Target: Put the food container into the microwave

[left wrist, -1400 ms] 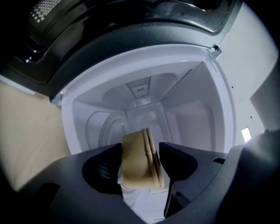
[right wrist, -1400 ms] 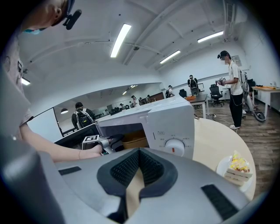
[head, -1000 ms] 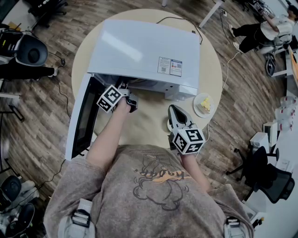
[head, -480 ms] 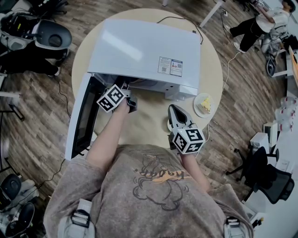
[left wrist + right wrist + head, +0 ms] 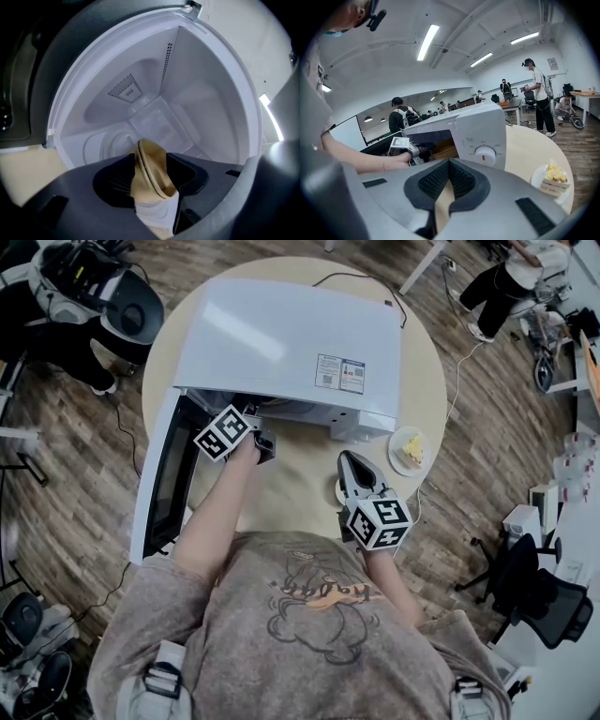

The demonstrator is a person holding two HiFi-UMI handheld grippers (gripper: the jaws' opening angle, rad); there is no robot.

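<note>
The white microwave (image 5: 291, 343) stands on the round table with its door (image 5: 164, 479) swung open to the left. My left gripper (image 5: 264, 440) reaches into its mouth. The food container (image 5: 150, 173), tan lid over a pale body, sits edge-on between that gripper's (image 5: 152, 180) jaws. They have just been closing, and both pads now touch it. In the right gripper view the container (image 5: 440, 151) shows just inside the cavity. My right gripper (image 5: 352, 470) hangs over the table in front of the microwave, shut and empty (image 5: 449, 173).
A plate with a slice of cake (image 5: 410, 451) lies right of the microwave, near the table's edge (image 5: 436, 381). A small white round thing (image 5: 339, 491) sits under my right gripper. Office chairs (image 5: 131, 310) and people (image 5: 511, 292) stand around the table.
The left gripper has rolled a little at the microwave's mouth without shifting place. The right gripper has kept still. A chair at the upper left has moved.
</note>
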